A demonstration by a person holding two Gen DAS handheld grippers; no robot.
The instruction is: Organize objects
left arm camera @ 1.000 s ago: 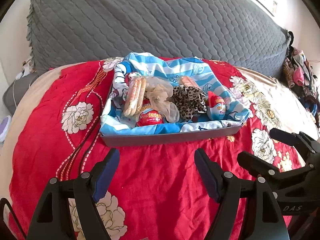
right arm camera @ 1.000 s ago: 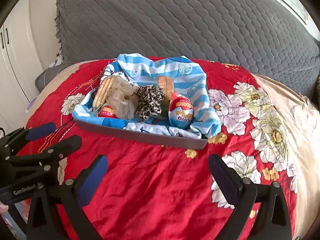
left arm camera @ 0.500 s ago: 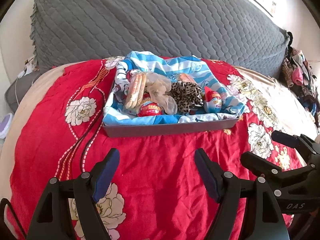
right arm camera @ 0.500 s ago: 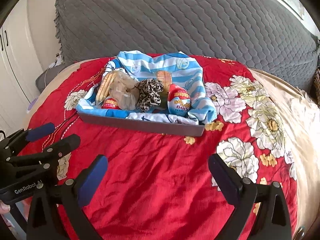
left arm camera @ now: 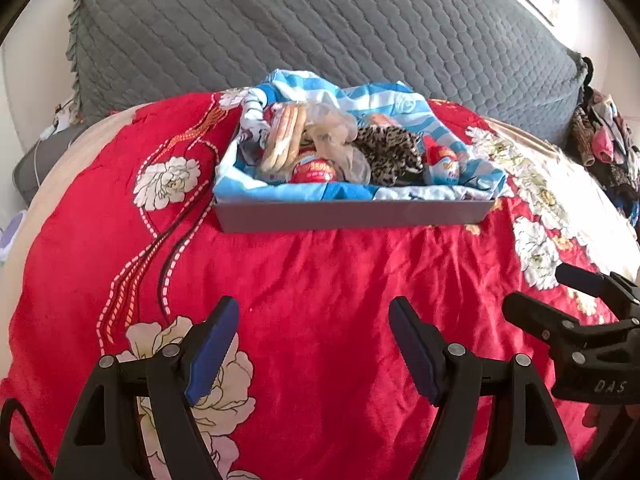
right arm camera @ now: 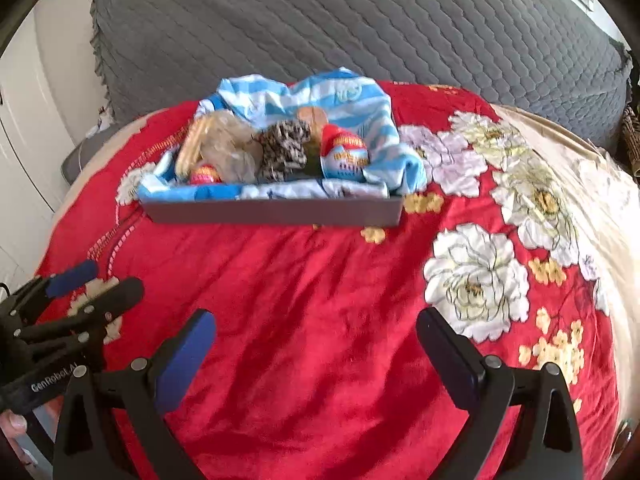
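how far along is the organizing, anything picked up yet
Nothing looks sorted yet. The snack packs, leopard scrunchie and egg-shaped toy all sit jumbled in the grey tray on the striped cloth. Left gripper and right gripper are both open and empty above the red bedspread, short of the tray. All sorting remains.

We find the tray on the bed, before the pillow; in it a cloth lies under the scrunchie, with the egg right of that.
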